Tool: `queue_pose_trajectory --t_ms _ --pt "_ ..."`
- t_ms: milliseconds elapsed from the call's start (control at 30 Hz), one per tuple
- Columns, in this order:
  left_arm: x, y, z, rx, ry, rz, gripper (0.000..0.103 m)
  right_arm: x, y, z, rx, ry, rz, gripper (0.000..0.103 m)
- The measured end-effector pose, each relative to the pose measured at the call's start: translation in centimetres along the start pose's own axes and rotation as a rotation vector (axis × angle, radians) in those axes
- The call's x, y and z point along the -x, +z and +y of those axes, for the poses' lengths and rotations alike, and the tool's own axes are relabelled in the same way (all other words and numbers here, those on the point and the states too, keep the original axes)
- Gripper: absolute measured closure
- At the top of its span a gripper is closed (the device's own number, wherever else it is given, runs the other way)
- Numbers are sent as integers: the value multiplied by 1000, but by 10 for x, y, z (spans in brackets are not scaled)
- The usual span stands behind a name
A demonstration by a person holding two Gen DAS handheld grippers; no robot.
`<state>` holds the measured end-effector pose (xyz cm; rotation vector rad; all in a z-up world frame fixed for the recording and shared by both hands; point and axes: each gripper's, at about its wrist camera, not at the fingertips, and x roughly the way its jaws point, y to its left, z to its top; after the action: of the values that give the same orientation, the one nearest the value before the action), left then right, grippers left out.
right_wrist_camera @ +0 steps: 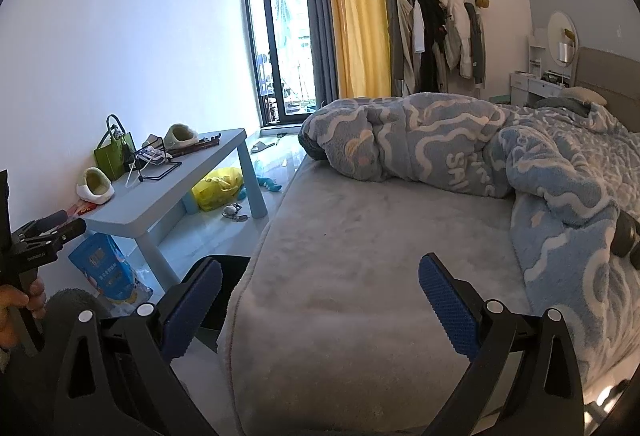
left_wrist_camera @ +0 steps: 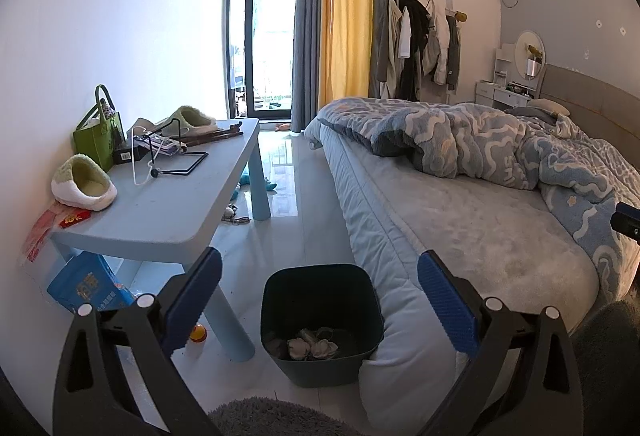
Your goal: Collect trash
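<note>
Blue fingers wide apart, empty.

A light blue table stands against the white wall and carries two fluffy slippers, a green bag, a black box and a thin black wire stand. On the glossy floor between table and bed sits a dark bin with crumpled paper in it, touching the mattress edge, with a blue packet and a small yellow ball by the table's legs and a yellow bag farther along underneath. The bed carries a rumpled blue patterned blanket over its far half.
</note>
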<state>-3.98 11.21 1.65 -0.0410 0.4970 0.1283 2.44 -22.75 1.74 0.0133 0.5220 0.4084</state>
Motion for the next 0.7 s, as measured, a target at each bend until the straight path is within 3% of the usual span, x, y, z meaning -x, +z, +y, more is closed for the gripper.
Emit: queue_pose_trajectory --t_ms 700 --pt "0 0 0 1 0 0 3 -2 0 -2 -9 3 2 3"
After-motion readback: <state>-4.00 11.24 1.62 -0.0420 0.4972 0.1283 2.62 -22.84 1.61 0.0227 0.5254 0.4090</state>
